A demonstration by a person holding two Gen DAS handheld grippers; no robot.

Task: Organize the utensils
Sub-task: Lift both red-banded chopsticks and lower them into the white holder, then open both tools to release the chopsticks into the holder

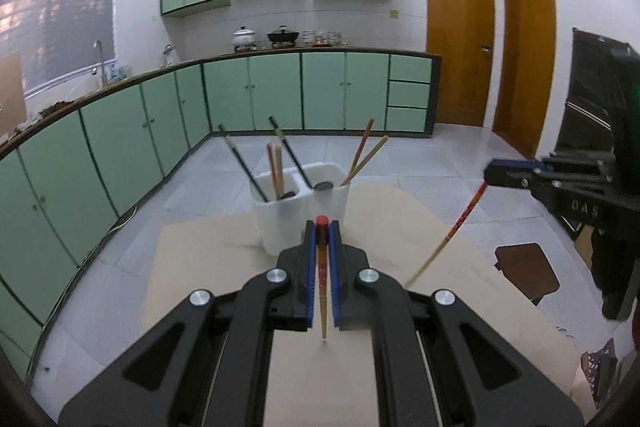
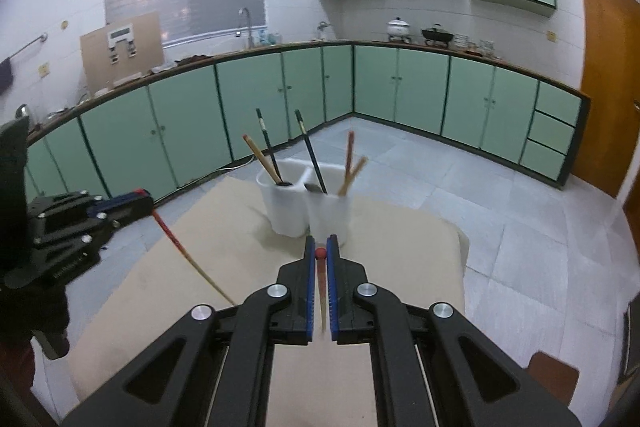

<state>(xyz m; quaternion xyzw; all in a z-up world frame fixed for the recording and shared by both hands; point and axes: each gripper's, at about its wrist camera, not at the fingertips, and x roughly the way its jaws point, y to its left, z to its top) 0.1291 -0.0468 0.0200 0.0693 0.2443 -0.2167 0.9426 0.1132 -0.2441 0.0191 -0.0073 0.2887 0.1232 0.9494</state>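
Observation:
My left gripper (image 1: pixel 322 227) is shut on a red-topped wooden chopstick (image 1: pixel 322 287) that hangs down between its blue pads. My right gripper (image 2: pixel 320 247) is shut on a matching chopstick (image 2: pixel 322 303). Each gripper shows in the other's view: the right gripper (image 1: pixel 490 175) with its chopstick (image 1: pixel 448 235) slanting down, the left gripper (image 2: pixel 140 197) with its chopstick (image 2: pixel 188 255). Ahead of both stands a white two-compartment holder (image 1: pixel 298 215) (image 2: pixel 308 213) on a beige table (image 1: pixel 192 259) (image 2: pixel 400 251), with several chopsticks leaning in it. Both grippers are raised above the table, short of the holder.
Green kitchen cabinets (image 1: pixel 120 147) run along the walls behind the table, above a grey tiled floor (image 2: pixel 500 219). A brown stool seat (image 1: pixel 526 273) sits to the table's right. Orange doors (image 1: pixel 460 39) are at the far right.

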